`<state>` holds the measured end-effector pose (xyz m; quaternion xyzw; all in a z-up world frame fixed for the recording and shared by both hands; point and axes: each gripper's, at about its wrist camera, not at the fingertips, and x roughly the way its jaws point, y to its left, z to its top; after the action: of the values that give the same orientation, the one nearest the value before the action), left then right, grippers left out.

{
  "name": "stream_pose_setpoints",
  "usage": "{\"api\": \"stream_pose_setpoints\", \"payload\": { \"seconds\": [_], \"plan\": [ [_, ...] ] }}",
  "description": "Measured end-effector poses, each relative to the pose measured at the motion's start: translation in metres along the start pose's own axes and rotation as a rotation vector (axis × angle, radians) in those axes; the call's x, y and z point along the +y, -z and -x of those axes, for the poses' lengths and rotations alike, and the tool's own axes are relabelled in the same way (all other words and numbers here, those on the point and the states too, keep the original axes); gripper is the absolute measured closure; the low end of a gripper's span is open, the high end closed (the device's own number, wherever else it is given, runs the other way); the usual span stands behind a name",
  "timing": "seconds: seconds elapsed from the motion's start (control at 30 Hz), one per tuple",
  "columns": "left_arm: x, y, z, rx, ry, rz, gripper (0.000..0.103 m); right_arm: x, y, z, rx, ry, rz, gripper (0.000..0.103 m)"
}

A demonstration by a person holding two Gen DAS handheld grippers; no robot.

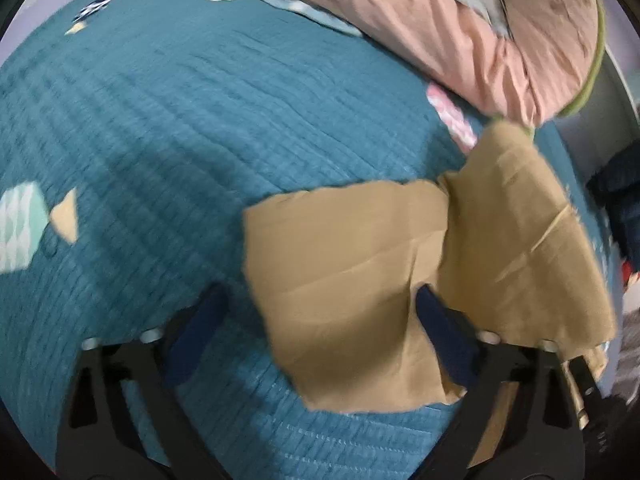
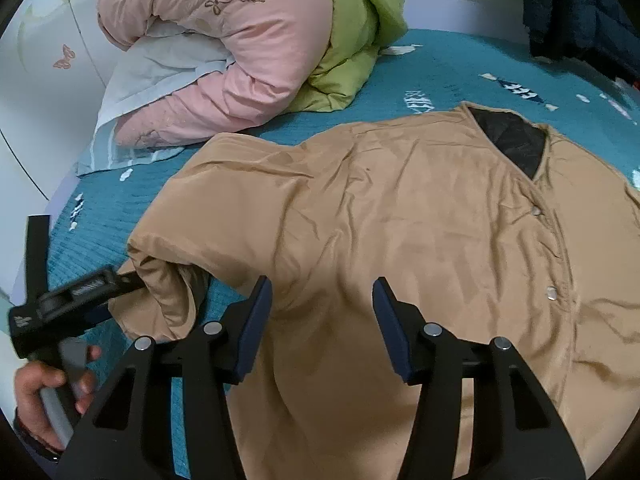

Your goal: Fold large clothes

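Observation:
A tan jacket (image 2: pixel 420 240) with a black lining at the collar lies front up on the teal bedspread (image 2: pixel 440 68). Its sleeve (image 1: pixel 344 264) lies between the wide-apart fingers of my left gripper (image 1: pixel 320 304), draped over the right finger; the jaws are open. In the right wrist view the left gripper (image 2: pixel 120 280) sits at the sleeve end, held by a hand. My right gripper (image 2: pixel 322 292) is open and empty, hovering above the jacket's body near the armpit.
A pink quilt (image 2: pixel 248 40) and a green one (image 2: pixel 356 40) are bunched with a pale pillow (image 2: pixel 160 64) at the bed's far left. Dark blue clothing (image 2: pixel 580 12) hangs at the far right. The pink quilt (image 1: pixel 460 28) also shows in the left wrist view.

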<state>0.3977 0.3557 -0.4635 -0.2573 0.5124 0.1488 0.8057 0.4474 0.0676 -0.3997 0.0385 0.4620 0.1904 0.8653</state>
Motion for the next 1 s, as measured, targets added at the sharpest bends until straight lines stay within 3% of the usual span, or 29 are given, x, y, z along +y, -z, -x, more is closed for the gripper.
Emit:
{"api": "stream_pose_setpoints", "payload": {
  "seconds": [0.03, 0.1, 0.13, 0.17, 0.23, 0.27, 0.33, 0.43, 0.57, 0.7, 0.77, 0.87, 1.0],
  "plan": [
    [0.001, -0.005, -0.007, -0.015, -0.026, -0.027, 0.033, -0.001, -0.001, -0.002, -0.002, -0.016, -0.004, 0.053],
    [-0.001, -0.002, -0.002, -0.052, -0.027, -0.075, 0.072, -0.001, -0.004, -0.006, 0.004, -0.040, -0.016, 0.053],
    [-0.001, -0.003, 0.001, -0.055, -0.011, -0.083, 0.086, -0.002, -0.005, -0.008, 0.007, -0.053, -0.026, 0.053],
    [0.003, -0.005, 0.005, -0.049, 0.068, -0.057, 0.094, -0.002, -0.006, -0.011, 0.010, -0.059, -0.034, 0.053],
    [0.008, -0.008, 0.018, -0.065, 0.102, -0.041, 0.095, -0.003, -0.008, -0.016, 0.017, -0.081, -0.055, 0.063],
    [0.009, -0.011, 0.031, -0.103, 0.114, -0.050, 0.096, -0.001, -0.010, -0.018, 0.024, -0.102, -0.062, 0.067],
    [-0.002, -0.018, 0.054, -0.173, 0.136, -0.059, 0.096, 0.000, -0.012, -0.022, 0.036, -0.136, -0.069, 0.084],
    [-0.006, -0.022, 0.102, -0.294, 0.180, -0.077, 0.096, 0.009, -0.014, -0.034, 0.069, -0.163, -0.039, 0.098],
    [-0.023, -0.032, 0.155, -0.397, 0.255, -0.093, 0.096, 0.007, -0.003, -0.074, 0.217, -0.193, -0.088, 0.100],
    [-0.077, -0.054, 0.173, -0.401, 0.322, -0.150, 0.096, -0.008, -0.010, -0.080, 0.246, -0.318, -0.160, 0.099],
    [-0.122, -0.054, 0.183, -0.399, 0.340, -0.214, 0.096, -0.022, -0.015, -0.063, 0.224, -0.384, -0.191, 0.097],
    [-0.193, -0.046, 0.191, -0.384, 0.391, -0.302, 0.096, -0.059, -0.015, -0.010, 0.141, -0.409, -0.192, 0.095],
    [-0.287, -0.023, 0.174, -0.314, 0.447, -0.394, 0.096, -0.134, -0.003, 0.056, 0.041, -0.268, -0.167, 0.095]
  ]
}}
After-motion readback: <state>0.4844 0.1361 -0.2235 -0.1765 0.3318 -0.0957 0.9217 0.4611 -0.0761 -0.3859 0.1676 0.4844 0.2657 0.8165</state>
